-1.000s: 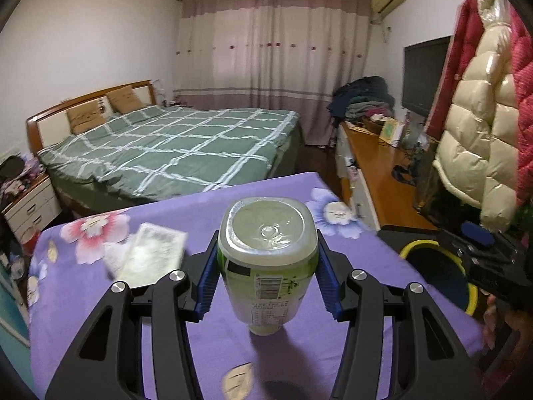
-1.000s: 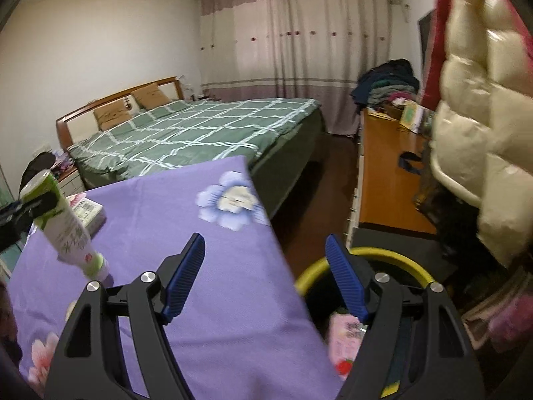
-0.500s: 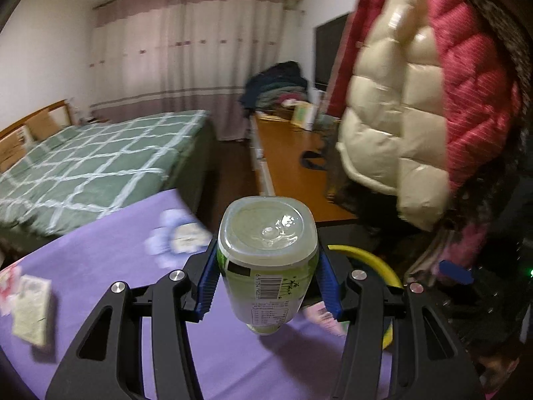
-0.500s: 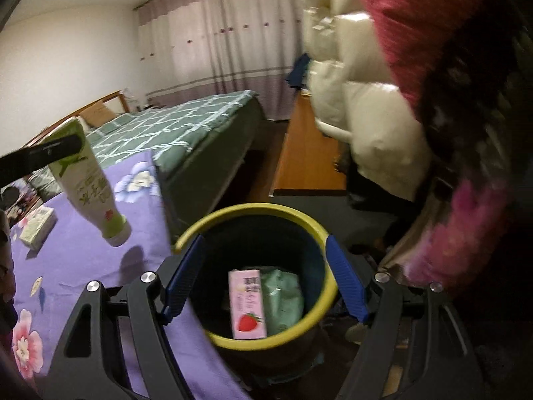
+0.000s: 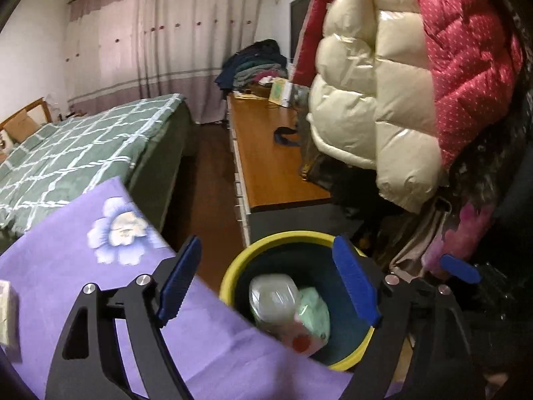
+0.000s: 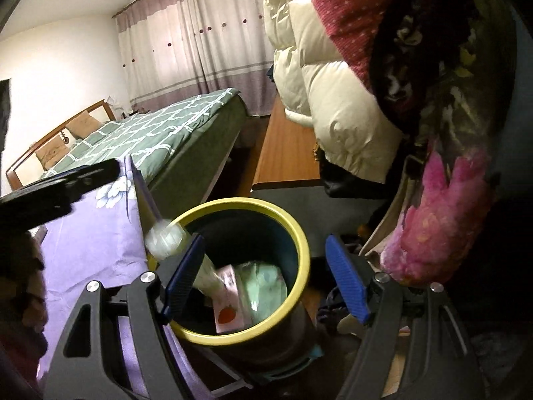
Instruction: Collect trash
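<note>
Left gripper (image 5: 266,283): jaws just opening, releasing the green tube (image 5: 271,298); nothing pressing between them.
Green tube: dropping into the yellow-rimmed bin (image 5: 233,266), beside the strawberry carton (image 6: 230,313).
Right gripper (image 6: 263,276): hovering over the bin, jaws apart, holding nothing.
Technique: keeping the release centred over the rim.
Surroundings: purple cloth (image 5: 83,266) leftward; hanging coats (image 5: 383,100) crowding rightward.

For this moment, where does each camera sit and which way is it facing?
Left wrist: on the left tongs, angled down at the yellow-rimmed bin beside the purple cloth; its own open blue pads show.
Right wrist: on the right tongs, over the same bin; the left tongs cross at left.
Shared: bin, green bottle, bed.
</note>
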{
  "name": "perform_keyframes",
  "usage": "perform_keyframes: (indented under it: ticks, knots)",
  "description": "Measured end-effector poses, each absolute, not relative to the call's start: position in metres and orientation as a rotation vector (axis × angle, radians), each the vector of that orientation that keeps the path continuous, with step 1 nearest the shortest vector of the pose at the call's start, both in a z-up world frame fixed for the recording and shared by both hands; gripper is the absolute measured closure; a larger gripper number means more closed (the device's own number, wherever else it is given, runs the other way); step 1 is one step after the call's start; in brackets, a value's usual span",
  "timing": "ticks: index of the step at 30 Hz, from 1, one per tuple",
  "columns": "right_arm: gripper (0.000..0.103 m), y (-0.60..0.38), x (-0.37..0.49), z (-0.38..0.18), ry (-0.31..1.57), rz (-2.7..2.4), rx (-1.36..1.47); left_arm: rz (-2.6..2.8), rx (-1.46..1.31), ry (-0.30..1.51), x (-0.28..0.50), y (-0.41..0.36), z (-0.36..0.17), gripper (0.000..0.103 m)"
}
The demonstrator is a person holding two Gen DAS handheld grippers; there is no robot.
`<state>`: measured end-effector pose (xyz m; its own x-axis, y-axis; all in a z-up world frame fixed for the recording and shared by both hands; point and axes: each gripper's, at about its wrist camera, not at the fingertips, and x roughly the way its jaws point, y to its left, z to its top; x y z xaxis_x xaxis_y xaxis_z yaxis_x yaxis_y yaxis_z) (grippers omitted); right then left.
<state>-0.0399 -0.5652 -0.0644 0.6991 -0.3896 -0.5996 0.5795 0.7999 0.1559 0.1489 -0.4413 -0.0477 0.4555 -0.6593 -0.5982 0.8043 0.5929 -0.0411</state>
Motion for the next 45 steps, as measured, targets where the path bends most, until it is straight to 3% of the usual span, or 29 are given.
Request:
perform_keyframes:
  ticks: [5,25,33,45]
  knots:
    - [0.032,-0.558,-0.029,-0.066,0.593,-0.525,0.338,-0.829,0.21,0.599,0.166,-0.384,-0.039,0.016]
    - [0.032,-0.452,0.055,-0.038,0.61,-0.3,0.197,-0.372,0.059,0.632,0.237,-0.12,-0.064,0.015]
    - [0.032,-0.423,0.073,-0.049,0.658,-0.263,0.167,-0.348,0.051,0.729,0.286,-0.08,-0.088,0.015]
    - [0.031,-0.418,0.081,-0.054,0.682,-0.261,0.167,-0.278,0.211,0.783,0.336,-0.113,-0.112,0.01]
